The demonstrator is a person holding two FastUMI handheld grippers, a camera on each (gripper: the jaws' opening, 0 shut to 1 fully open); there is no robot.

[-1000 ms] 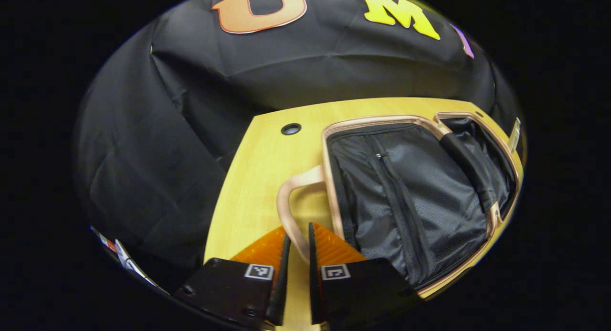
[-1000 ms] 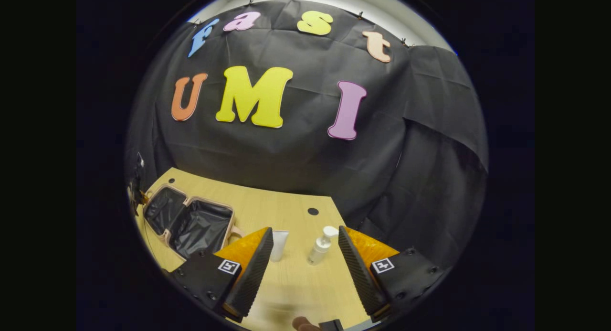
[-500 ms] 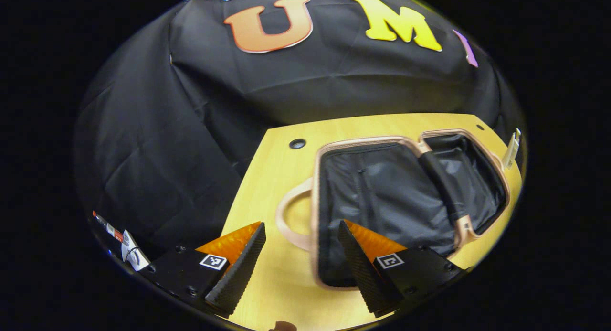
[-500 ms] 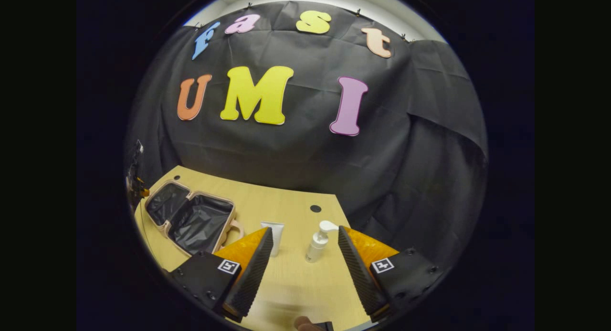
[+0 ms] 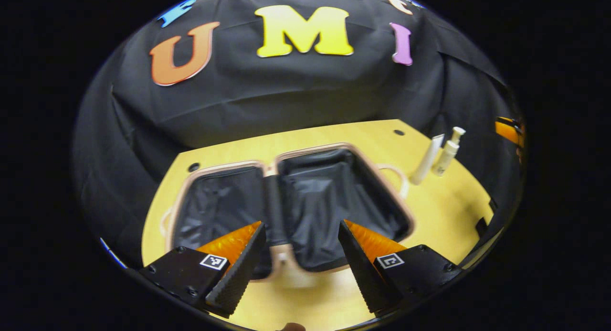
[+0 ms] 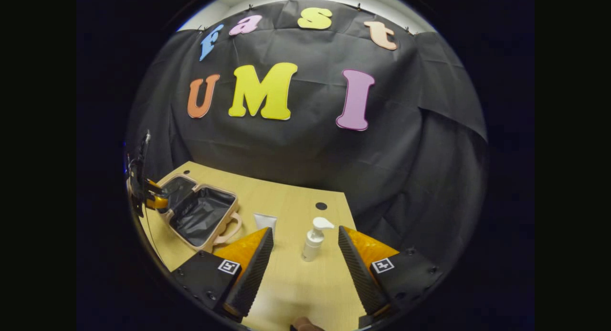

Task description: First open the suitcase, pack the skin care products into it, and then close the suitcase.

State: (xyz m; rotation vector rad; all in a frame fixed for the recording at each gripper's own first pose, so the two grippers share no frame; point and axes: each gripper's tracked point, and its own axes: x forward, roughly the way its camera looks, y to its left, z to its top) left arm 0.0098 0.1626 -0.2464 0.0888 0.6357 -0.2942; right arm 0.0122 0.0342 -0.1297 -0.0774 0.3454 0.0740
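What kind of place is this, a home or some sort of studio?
Most likely a staged recording booth, not a home: black cloth hangs as a backdrop behind a bare wooden table with only an open suitcase, a pump bottle and a tube.

The right gripper (image 6: pixel 305 261) is held above the wooden table (image 6: pixel 296 293) with its fingers spread wide and nothing between them. A white pump bottle (image 6: pixel 314 238) stands upright on the table. A white tube (image 6: pixel 265 221) is seen just left of the pump bottle. The open suitcase (image 6: pixel 198 215) lies well left of the pump bottle, and the left gripper (image 6: pixel 148 195) is seen at its far edge.
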